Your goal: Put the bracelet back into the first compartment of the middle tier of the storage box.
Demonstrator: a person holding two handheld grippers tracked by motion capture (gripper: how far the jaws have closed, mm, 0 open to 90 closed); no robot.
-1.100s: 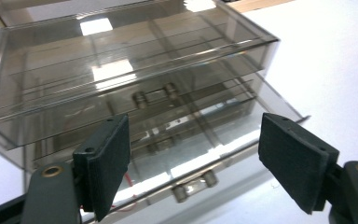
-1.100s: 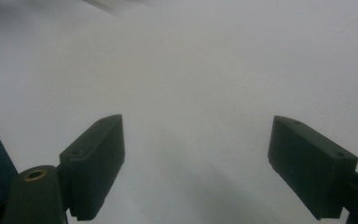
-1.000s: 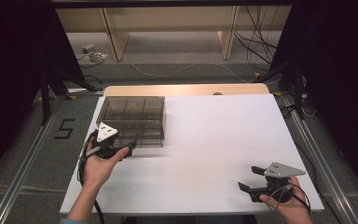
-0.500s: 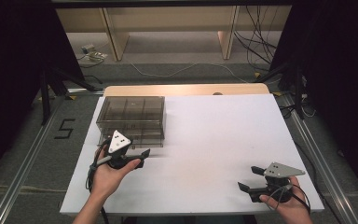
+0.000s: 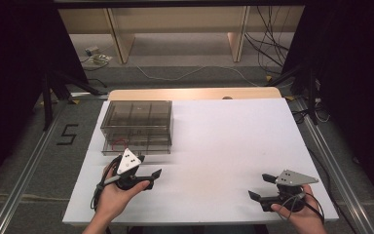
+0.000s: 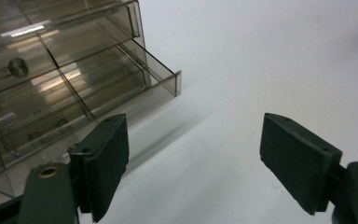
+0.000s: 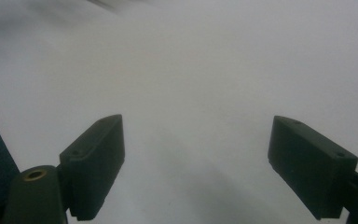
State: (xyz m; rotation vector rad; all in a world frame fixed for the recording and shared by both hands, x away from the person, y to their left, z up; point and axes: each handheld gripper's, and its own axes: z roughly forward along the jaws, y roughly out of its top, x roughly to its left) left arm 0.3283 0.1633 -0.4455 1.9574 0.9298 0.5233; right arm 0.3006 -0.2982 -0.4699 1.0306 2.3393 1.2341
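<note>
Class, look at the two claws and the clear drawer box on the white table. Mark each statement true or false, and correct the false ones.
1. The left claw is open, with nothing between its jaws. True.
2. The bottom drawer of the smoky clear drawer box is pulled out a little. True; its front sticks out past the box.
3. The right claw grips the drawer box. False; it is open and sits over bare table near the front right corner, far from the box.
4. The drawer box stands on the right half of the table. False; it stands on the left half, towards the back.
5. Something red lies in the drawer box. True; a thin red piece shows near its front left.
</note>
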